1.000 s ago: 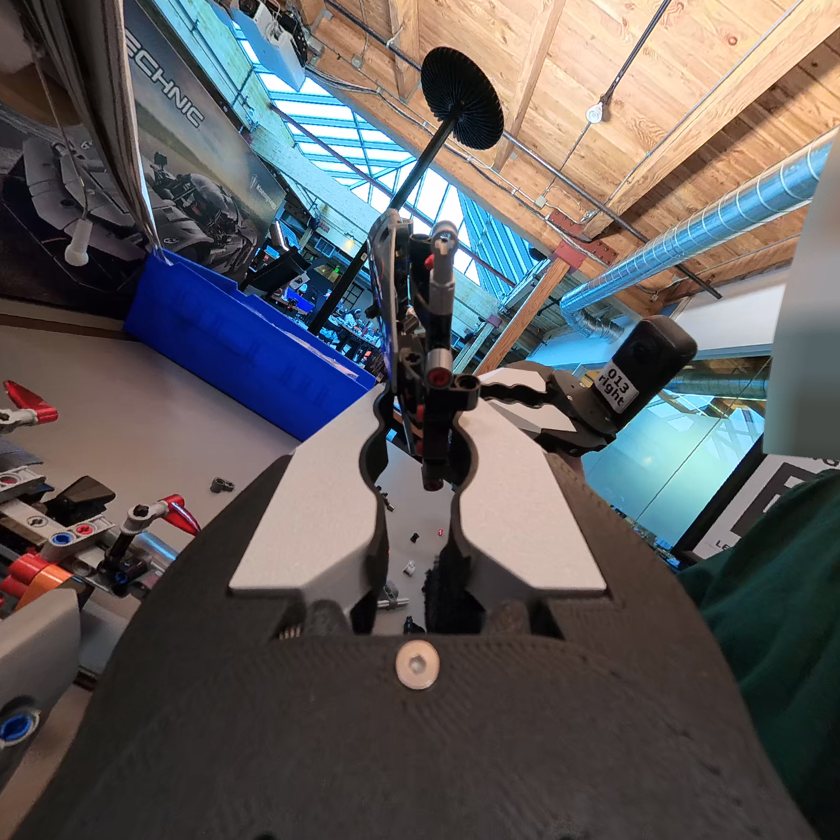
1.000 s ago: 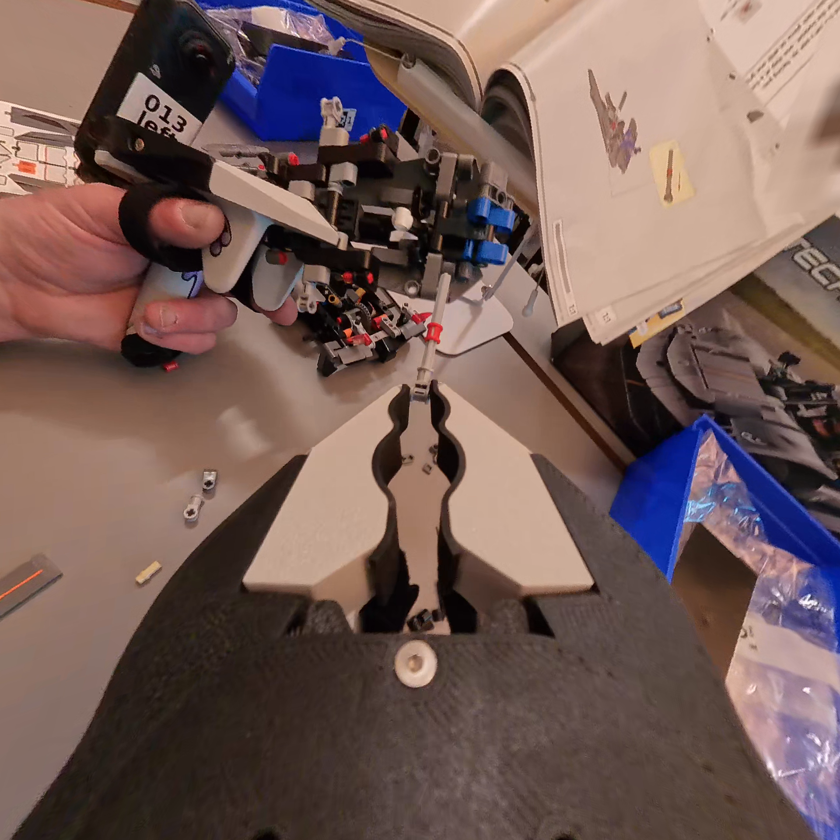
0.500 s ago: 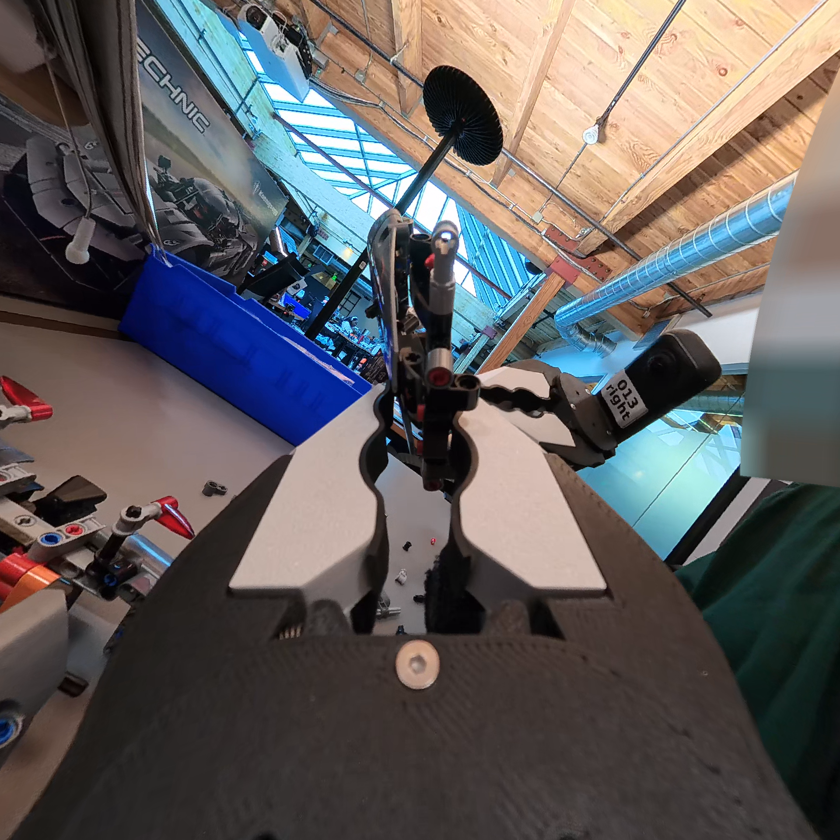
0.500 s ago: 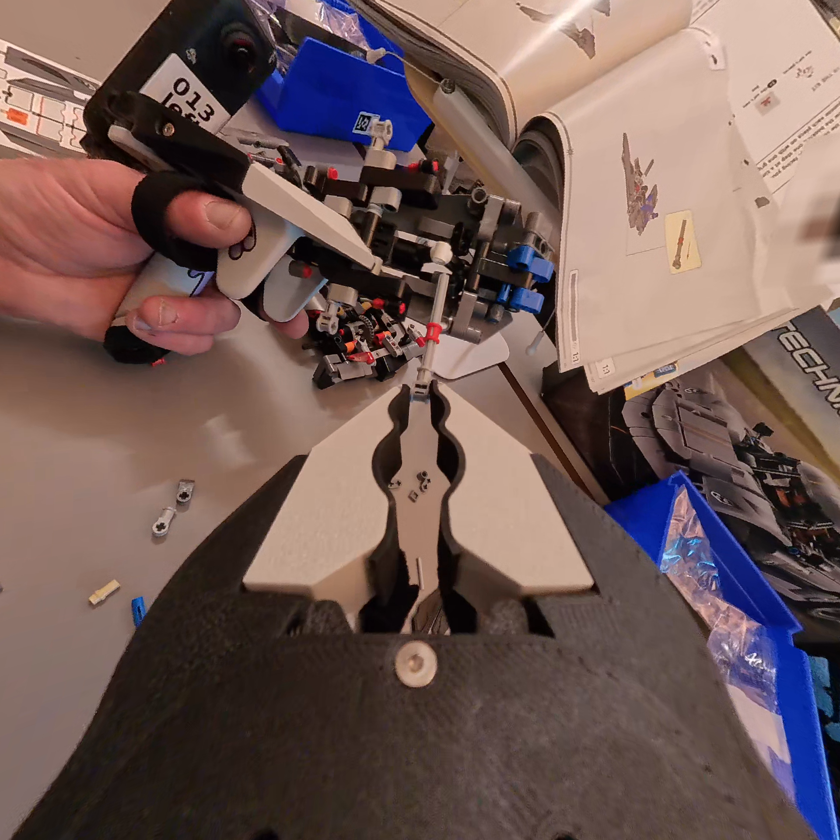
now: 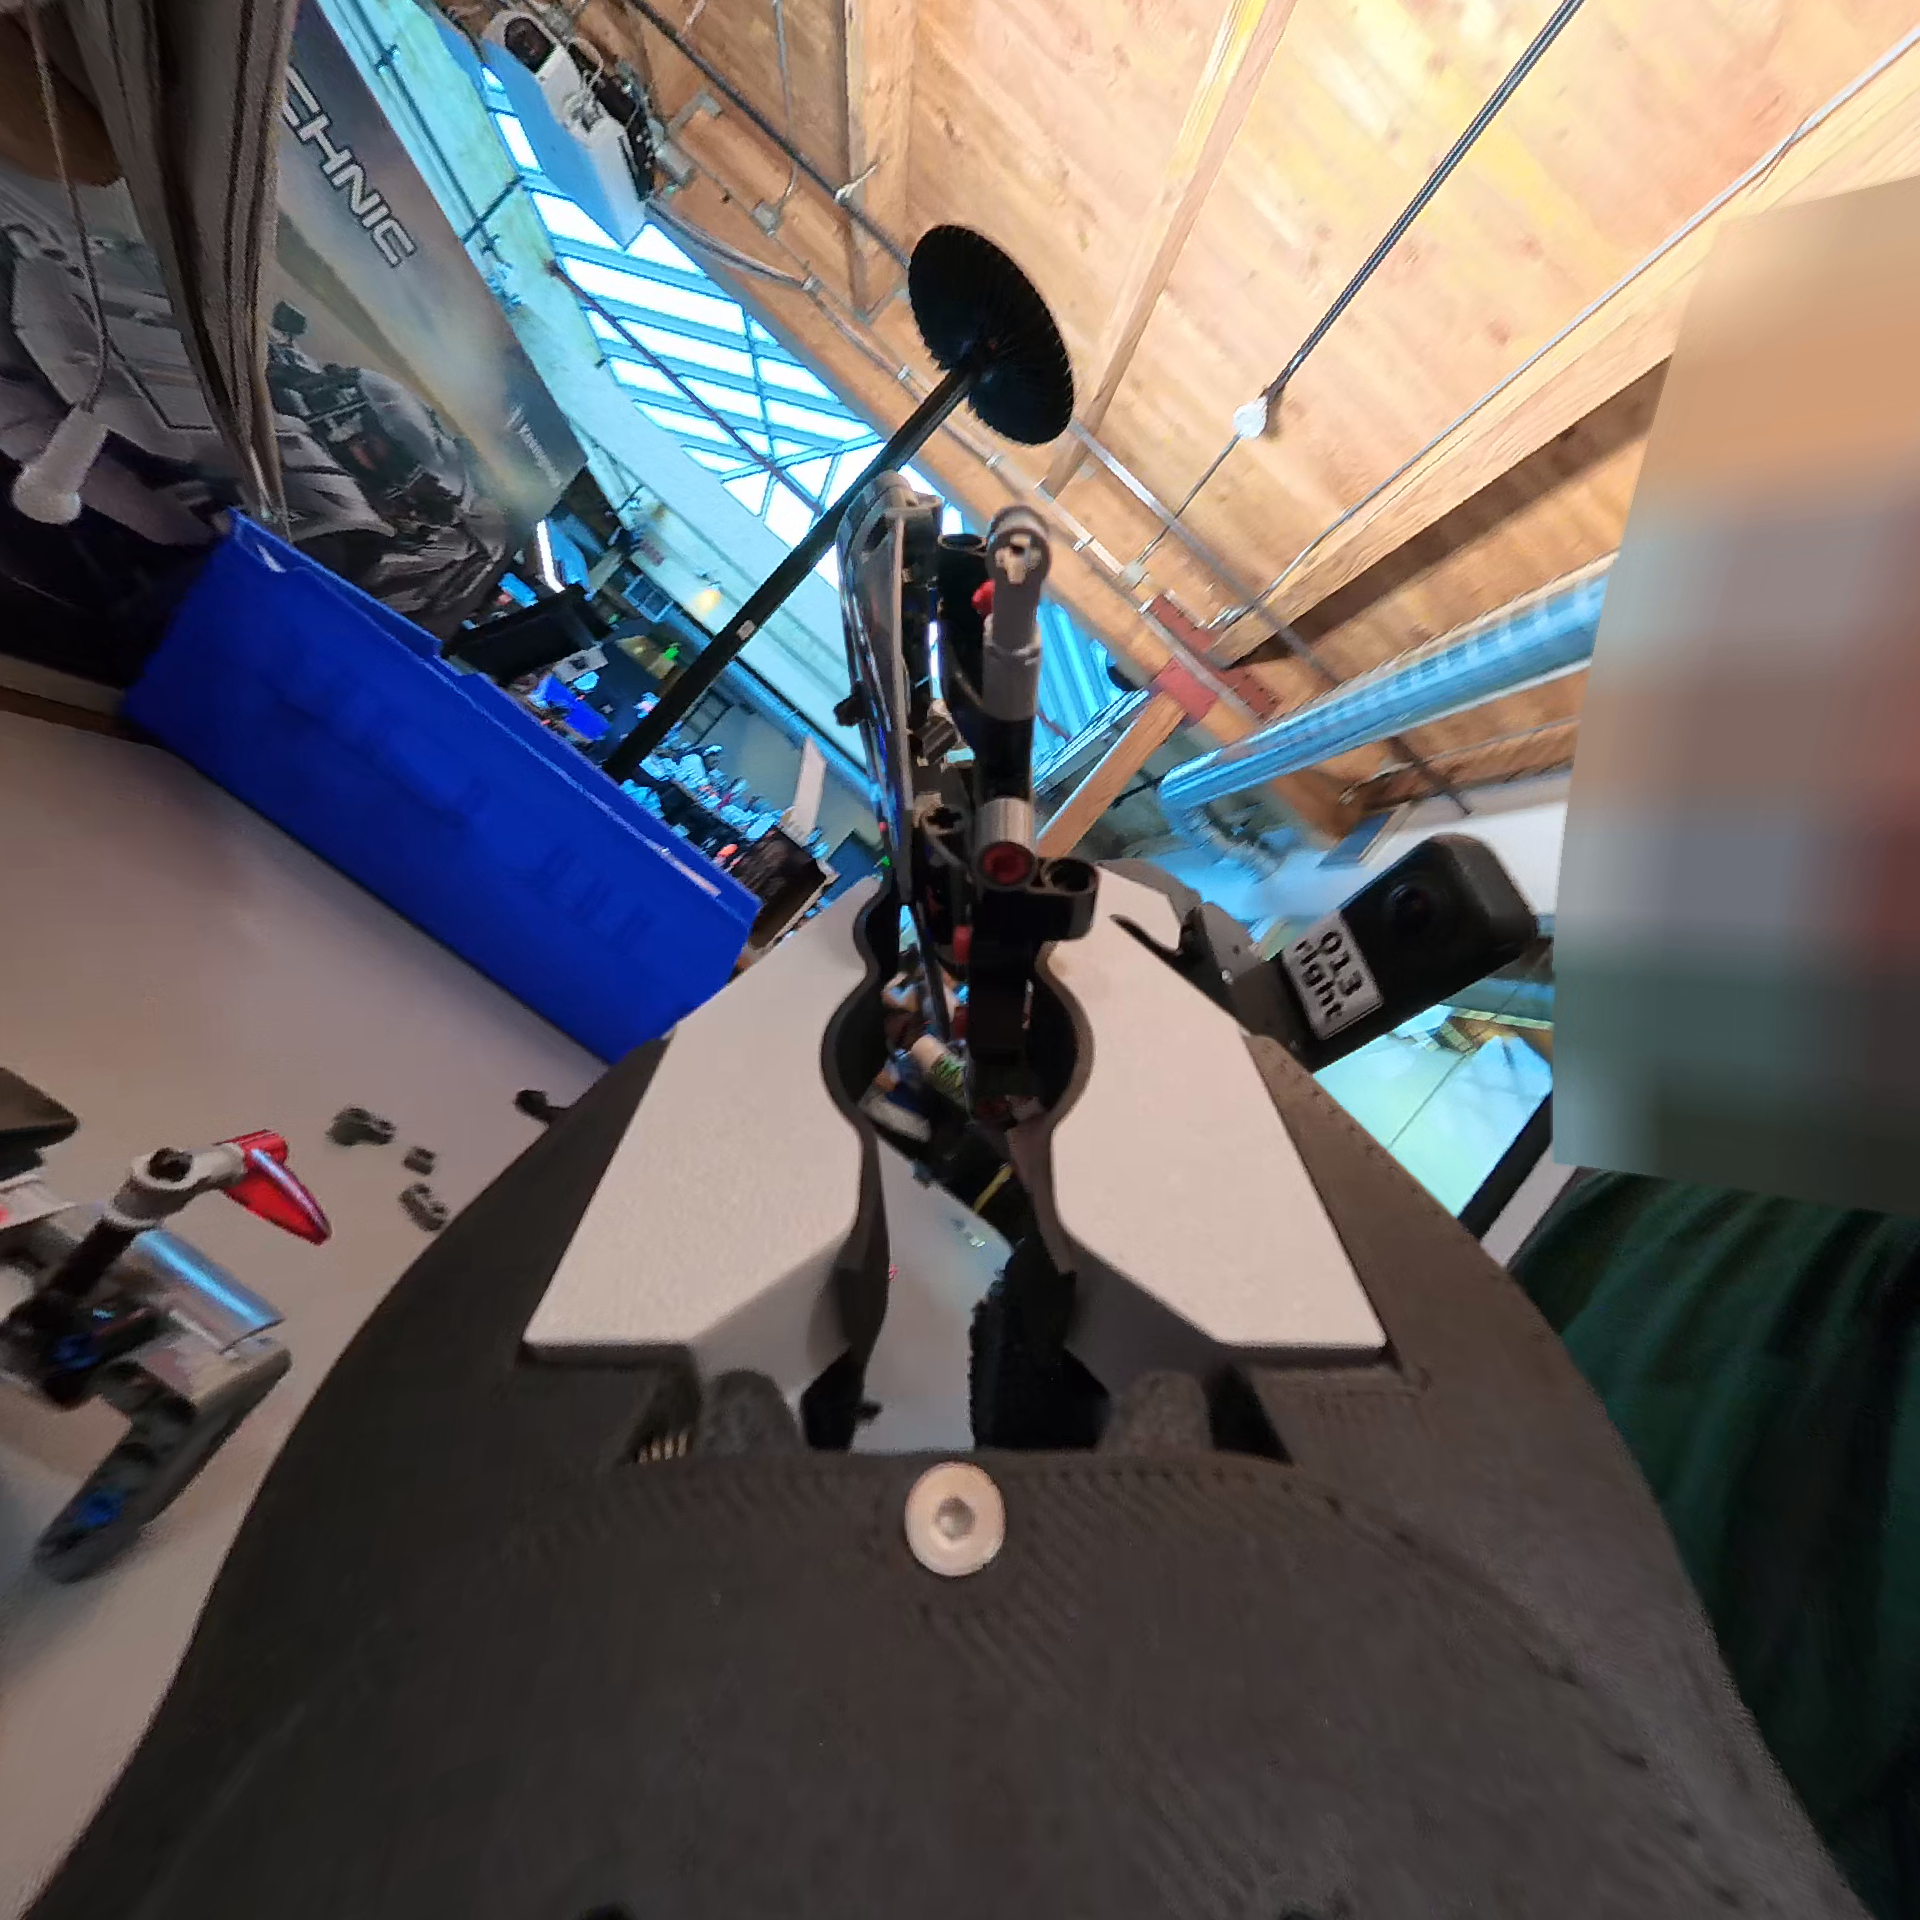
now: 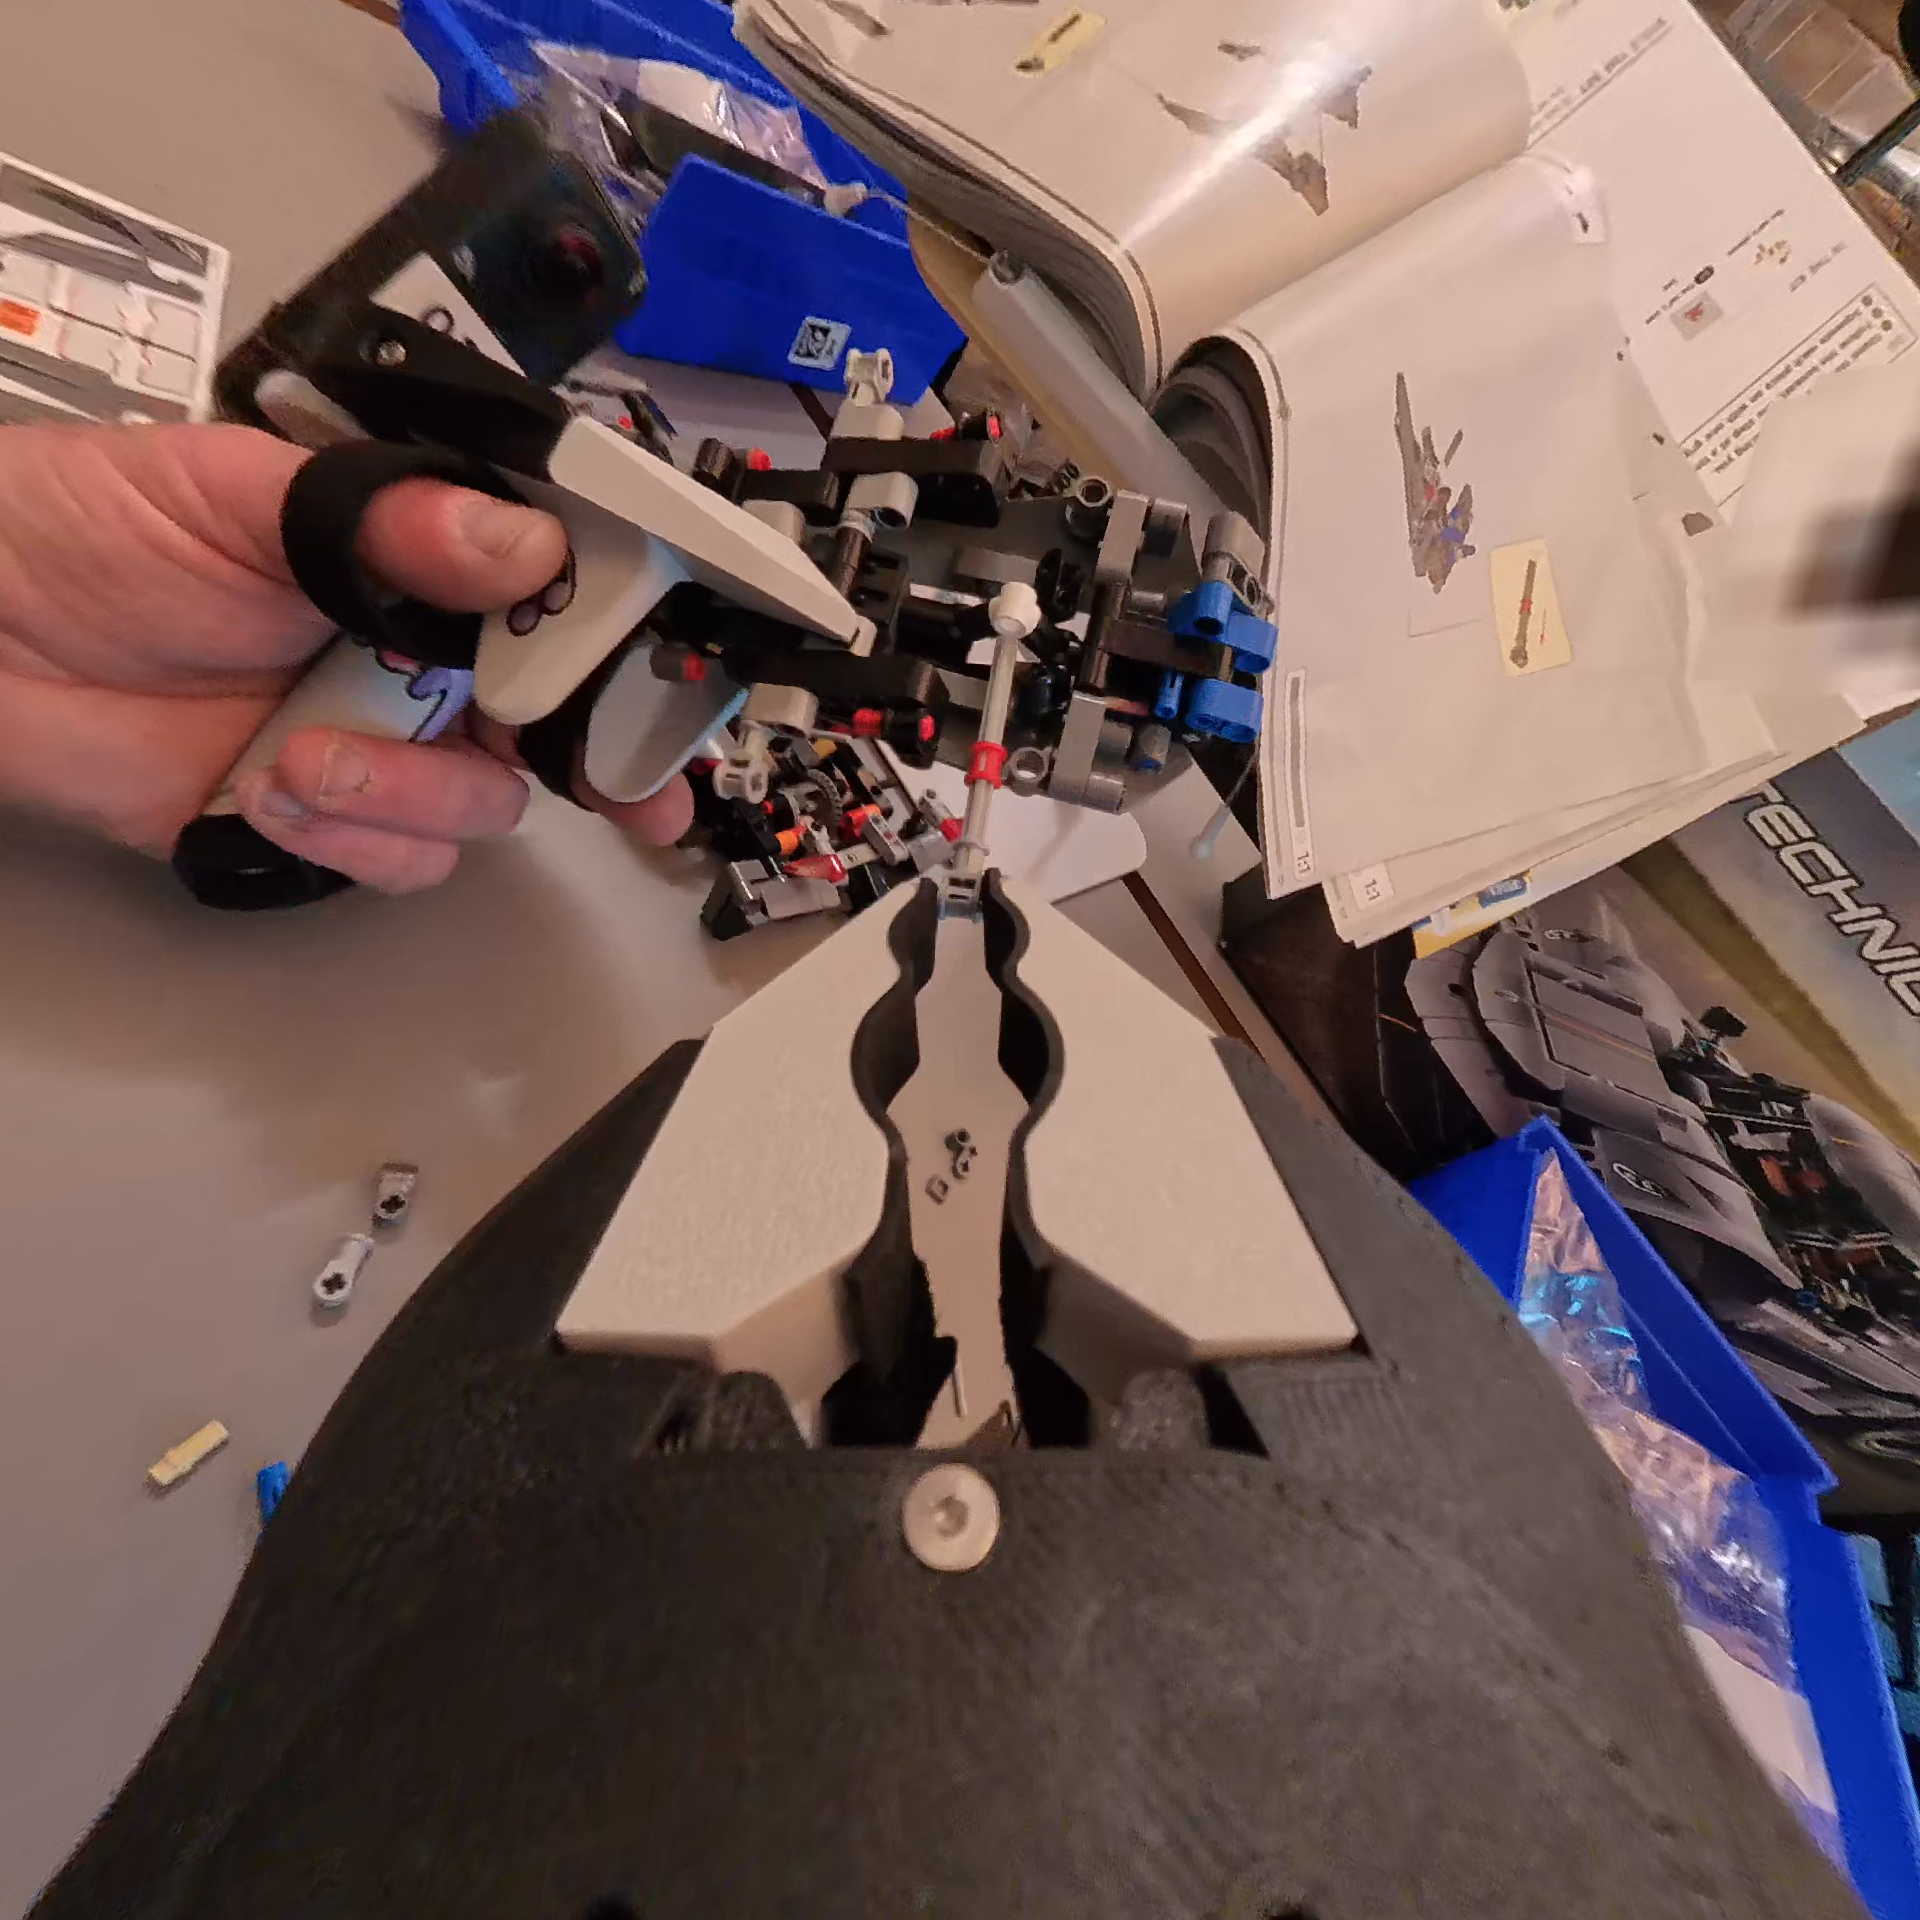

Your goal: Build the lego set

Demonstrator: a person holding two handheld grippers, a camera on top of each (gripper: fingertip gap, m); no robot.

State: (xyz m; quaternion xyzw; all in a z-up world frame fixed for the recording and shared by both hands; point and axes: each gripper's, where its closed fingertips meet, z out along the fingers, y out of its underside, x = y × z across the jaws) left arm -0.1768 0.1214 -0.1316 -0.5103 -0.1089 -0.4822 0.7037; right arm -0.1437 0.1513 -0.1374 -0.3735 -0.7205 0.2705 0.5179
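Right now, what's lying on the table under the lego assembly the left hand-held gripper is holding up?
Beneath the raised lego assembly sits a smaller black-and-grey sub-assembly with red and orange bits, beside a pale flat plate. Its far side is covered by the assembly and the left hand-held gripper.

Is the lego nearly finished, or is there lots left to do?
Some is done: a chunky black and grey assembly is built, and the left gripper holds it. Right now the right gripper pinches a thin grey axle, its tip at the assembly. Lots left: loose pieces lie on the table.
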